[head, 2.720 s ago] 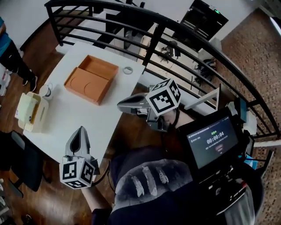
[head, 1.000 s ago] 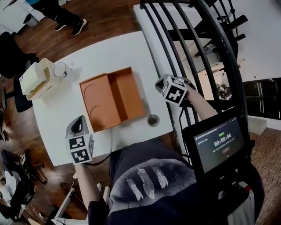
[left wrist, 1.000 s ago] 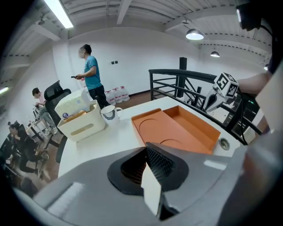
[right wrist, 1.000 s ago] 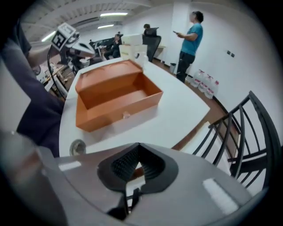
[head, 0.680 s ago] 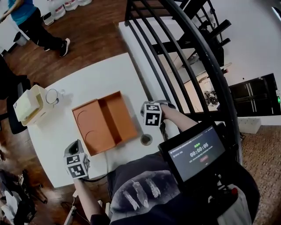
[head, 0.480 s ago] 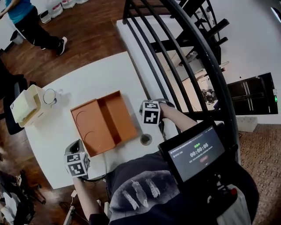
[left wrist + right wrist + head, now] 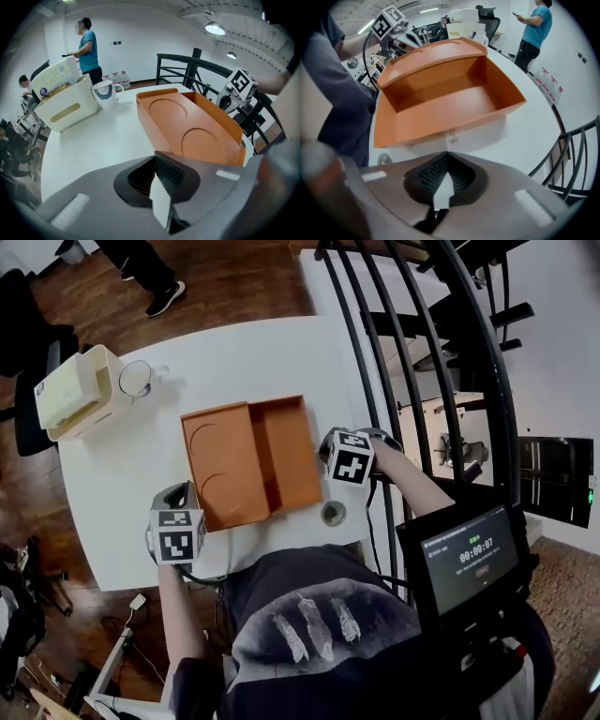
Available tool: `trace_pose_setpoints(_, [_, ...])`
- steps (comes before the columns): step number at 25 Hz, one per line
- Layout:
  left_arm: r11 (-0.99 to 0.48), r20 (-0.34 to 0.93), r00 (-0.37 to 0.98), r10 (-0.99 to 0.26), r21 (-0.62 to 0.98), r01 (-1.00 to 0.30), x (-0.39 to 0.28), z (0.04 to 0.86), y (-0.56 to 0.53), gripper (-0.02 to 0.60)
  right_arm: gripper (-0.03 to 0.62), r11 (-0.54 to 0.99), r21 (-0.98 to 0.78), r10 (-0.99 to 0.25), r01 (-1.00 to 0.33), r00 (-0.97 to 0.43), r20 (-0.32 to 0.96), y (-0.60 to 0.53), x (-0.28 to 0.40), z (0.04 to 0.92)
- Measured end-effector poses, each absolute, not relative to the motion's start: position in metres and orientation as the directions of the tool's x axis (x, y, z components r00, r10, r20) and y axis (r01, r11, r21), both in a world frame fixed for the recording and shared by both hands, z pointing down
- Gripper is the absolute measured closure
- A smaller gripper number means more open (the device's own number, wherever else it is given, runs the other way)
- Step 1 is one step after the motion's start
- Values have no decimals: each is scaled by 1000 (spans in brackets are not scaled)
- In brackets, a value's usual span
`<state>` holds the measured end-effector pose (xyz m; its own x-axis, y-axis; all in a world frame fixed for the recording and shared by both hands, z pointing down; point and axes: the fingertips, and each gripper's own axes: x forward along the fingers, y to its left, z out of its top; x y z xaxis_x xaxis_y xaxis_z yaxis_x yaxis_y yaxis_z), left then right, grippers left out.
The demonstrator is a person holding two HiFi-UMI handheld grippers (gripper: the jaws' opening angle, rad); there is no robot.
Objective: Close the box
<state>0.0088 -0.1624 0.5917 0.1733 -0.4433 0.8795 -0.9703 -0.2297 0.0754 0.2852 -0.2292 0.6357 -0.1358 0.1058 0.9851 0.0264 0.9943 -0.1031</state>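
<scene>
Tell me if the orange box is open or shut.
Open. The orange box has its lid swung out alongside it, inner face up, leaving the empty inside exposed.

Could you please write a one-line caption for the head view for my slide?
Open orange box on a white table, flanked by the shut, empty left claw and right claw.

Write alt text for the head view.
An orange box lies open on a white table, its lid swung out to the left. The person's left gripper is near the lid's front corner, the right gripper beside the box's right wall. A mug and cream bin stand at the far left.
</scene>
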Motion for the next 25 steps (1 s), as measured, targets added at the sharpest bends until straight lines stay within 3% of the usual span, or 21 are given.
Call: trace_pose_setpoints(25, [-265, 867, 187, -462, 66, -962, 5, 598, -162, 566, 589, 989, -84, 99, 121, -128, 987, -217, 243, 628])
